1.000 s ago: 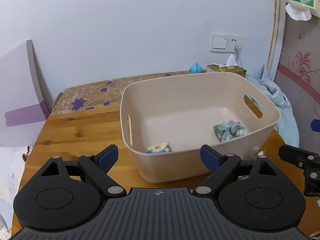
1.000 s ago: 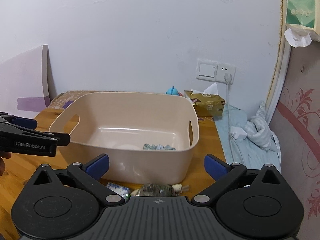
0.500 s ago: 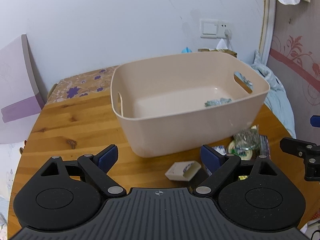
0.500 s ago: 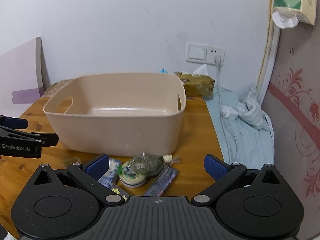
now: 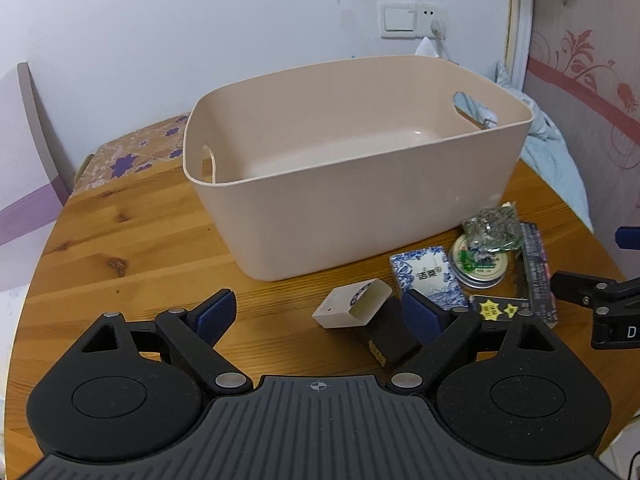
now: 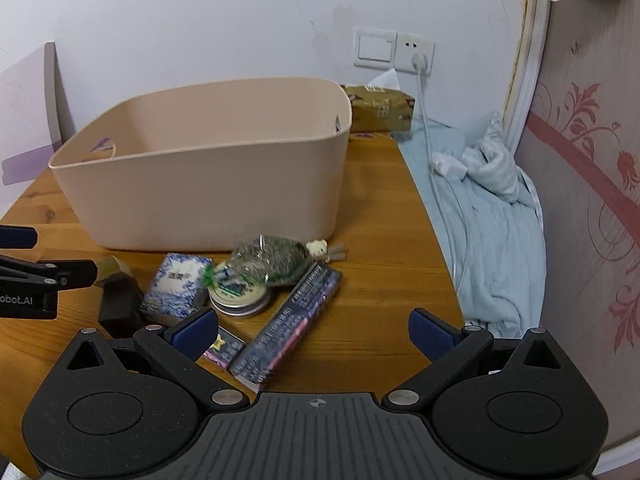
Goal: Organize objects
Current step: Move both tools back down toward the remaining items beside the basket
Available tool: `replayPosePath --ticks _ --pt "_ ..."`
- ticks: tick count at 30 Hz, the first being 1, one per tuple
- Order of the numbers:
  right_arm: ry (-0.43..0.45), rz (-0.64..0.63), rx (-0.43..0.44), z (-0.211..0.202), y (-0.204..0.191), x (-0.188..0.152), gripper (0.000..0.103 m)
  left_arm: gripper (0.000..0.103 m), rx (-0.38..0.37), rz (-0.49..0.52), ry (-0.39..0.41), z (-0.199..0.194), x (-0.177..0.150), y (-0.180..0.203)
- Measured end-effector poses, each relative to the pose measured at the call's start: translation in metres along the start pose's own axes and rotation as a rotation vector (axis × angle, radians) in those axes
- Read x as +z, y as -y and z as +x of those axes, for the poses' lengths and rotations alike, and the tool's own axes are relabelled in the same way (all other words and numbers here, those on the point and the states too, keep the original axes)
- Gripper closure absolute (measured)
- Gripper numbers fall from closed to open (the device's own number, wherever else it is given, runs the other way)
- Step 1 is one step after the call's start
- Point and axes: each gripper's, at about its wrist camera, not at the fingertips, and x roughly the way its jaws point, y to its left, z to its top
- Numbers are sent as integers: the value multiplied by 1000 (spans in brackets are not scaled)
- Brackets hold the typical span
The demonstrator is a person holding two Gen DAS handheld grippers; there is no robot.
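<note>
Your left gripper [image 5: 316,316] stands wide open with nothing between its pads; your right gripper [image 6: 314,334] is likewise spread and empty, with the long purple packet [image 6: 290,324] lying just below its gap.

Progress, as a judgement: the sorting is at an early stage; the beige bin [image 5: 360,184] sits at 12 o'clock on the wooden table [image 5: 120,248], and its floor (only partly in view from this low angle) shows nothing that you can confirm as stowed.

Loose items are still on the table, clustered at the near right corner of the bin, at 1 to 2 o'clock from your left gripper:
- one white box [image 5: 352,304], open at one end;
- one dark box [image 5: 390,334] touching it;
- one blue-patterned pack [image 5: 426,276];
- one round tin [image 5: 478,266];
- one clear bag of grey-green contents [image 5: 492,226] resting on the tin;
- one long purple packet;
- one small packet with yellow stars [image 5: 498,308].

That makes seven items left to place; all lie outside the bin.
</note>
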Motion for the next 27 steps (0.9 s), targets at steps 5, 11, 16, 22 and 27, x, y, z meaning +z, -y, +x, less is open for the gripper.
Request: replayPosePath --ticks 5,11,16,22,27 --pt "-25 16 -8 13 0 -5 0 12 -8 7 -22 11 0 1" --pt "-40 34 -5 24 -1 -5 0 12 -20 3 -39 21 1 -1" --pt "-51 53 1 33 -1 -3 0 12 -14 -5 -48 29 3 -6" --pt "-63 67 -6 44 1 -1 0 12 5 -29 -70 41 3 -15" --pt "-80 77 -15 50 3 0 1 15 -10 -47 -77 48 3 -22"
